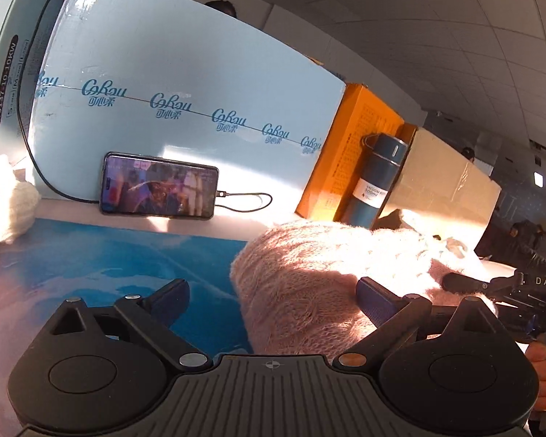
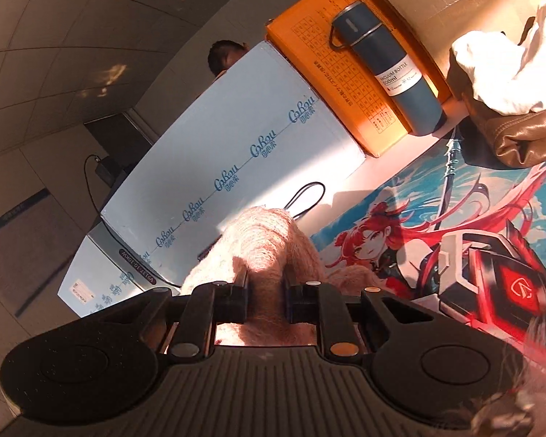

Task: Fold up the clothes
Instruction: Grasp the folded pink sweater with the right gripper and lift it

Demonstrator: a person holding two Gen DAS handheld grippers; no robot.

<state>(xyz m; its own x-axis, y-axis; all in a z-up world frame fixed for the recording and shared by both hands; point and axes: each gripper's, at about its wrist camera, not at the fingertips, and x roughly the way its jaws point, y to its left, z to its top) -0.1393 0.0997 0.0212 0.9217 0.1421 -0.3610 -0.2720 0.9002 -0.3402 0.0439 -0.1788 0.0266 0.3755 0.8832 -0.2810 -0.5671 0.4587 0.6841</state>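
A fluffy pink sweater (image 1: 309, 276) lies bunched on the blue printed desk mat (image 1: 127, 255). My left gripper (image 1: 273, 295) is open, its fingers wide apart, with the sweater's edge between them. My right gripper (image 2: 265, 291) is shut on a fold of the pink sweater (image 2: 269, 240) and holds it above the mat (image 2: 455, 225). The right gripper also shows in the left wrist view (image 1: 491, 284), at the sweater's right side.
A phone (image 1: 159, 188) on a cable leans against a pale blue box (image 1: 200, 91). An orange box (image 1: 349, 153) and a blue vacuum bottle (image 1: 375, 178) stand behind the sweater. A white garment (image 2: 513, 69) on a brown leather item (image 2: 520, 138) lies at the right. White cloth (image 1: 3, 196) lies at the left.
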